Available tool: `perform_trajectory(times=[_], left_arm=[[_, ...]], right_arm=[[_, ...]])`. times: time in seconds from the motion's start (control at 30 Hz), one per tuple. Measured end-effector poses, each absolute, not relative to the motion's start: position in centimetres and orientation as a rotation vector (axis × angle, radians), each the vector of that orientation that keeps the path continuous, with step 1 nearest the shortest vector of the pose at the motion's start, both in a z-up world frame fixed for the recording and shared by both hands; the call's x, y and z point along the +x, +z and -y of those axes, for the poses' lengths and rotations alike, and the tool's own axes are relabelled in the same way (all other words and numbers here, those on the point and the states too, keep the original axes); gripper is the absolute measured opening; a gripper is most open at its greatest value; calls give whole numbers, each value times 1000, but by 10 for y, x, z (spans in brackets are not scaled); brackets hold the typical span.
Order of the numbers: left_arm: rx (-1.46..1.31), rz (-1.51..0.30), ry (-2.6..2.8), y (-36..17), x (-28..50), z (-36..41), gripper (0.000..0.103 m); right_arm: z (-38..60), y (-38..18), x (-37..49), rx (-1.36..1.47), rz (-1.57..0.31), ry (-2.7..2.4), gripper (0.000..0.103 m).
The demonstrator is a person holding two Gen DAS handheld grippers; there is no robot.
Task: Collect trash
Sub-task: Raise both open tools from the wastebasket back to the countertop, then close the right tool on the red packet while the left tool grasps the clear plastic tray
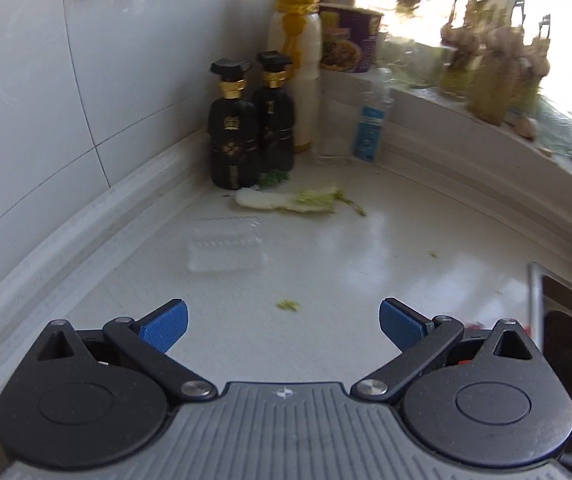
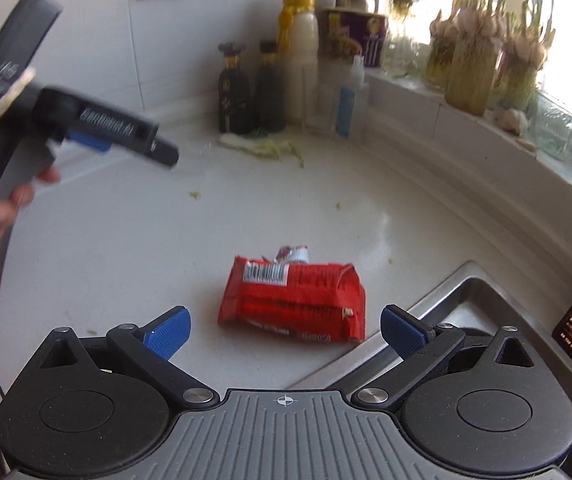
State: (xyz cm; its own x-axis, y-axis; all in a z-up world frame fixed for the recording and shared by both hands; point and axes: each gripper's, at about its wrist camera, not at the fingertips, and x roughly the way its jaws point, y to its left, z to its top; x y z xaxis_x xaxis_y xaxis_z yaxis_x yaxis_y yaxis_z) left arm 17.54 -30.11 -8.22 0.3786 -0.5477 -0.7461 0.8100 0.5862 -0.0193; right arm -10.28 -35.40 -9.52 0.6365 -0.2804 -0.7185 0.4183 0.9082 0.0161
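Your left gripper [image 1: 284, 322] is spread wide, empty, above the white table [image 1: 365, 280]. Ahead of it: a clear plastic tray [image 1: 226, 250], a small green scrap [image 1: 288, 305], and farther back a cabbage leaf [image 1: 286, 200] just in front of two dark bottles [image 1: 252, 128] in the corner. Your right gripper [image 2: 285, 330] is also spread wide, holding nothing. A red wrapper [image 2: 293, 300] lies flat on the table just ahead of its fingers, beside the sink [image 2: 465, 300] rim.
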Motion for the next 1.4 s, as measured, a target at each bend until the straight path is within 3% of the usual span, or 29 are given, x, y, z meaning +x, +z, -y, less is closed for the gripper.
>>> perform_trajectory(times=[0.5,0.73,0.9,1.27,1.4], left_arm=[[386,-821,-770,-119,244,357,102],[229,-826,-659,-122,262,365,102],[36,-871,-492,-130,258,364,102],[-28,-784,-327,-131,230,388,99],[-77,-782,-294,-133,227,385,96]], right_arm=[[386,-135,-57,168,-854,-418,102],[408,-143,-33,212,-793,-447,99],[424,-149,-18,216,-756,-471,88],[442,-149,0,219,-708,-450,66],[439,-144,-2,213,-702,-437,65]])
